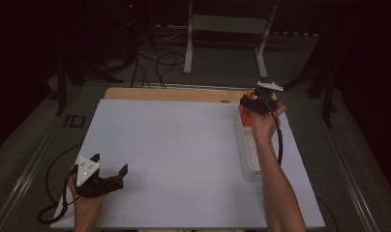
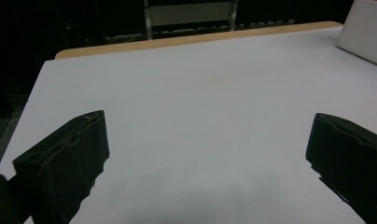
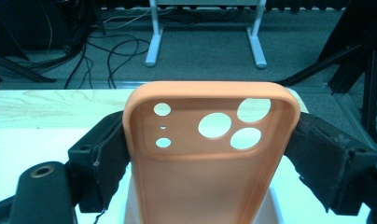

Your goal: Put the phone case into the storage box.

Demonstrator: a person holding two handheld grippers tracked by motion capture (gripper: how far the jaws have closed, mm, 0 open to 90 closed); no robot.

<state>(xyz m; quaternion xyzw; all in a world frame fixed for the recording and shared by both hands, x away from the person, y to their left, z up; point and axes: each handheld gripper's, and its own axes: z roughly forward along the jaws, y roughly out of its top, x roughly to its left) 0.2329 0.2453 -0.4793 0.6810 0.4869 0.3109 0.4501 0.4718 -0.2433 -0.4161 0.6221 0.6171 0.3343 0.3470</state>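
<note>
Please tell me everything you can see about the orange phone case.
The phone case is orange, matte, and looks like soft rubber or silicone. It has rounded corners and a raised rim, and its hollow inner side faces the right gripper's camera. Near its top end are three large round holes and three smaller openings. The right gripper holds it by its two long sides, one black finger against each. In the high view it is held over the far end of a white tray at the table's right edge.

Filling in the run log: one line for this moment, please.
right gripper: shut on orange phone case, above white tray | left gripper: open, empty, near table corner
</note>
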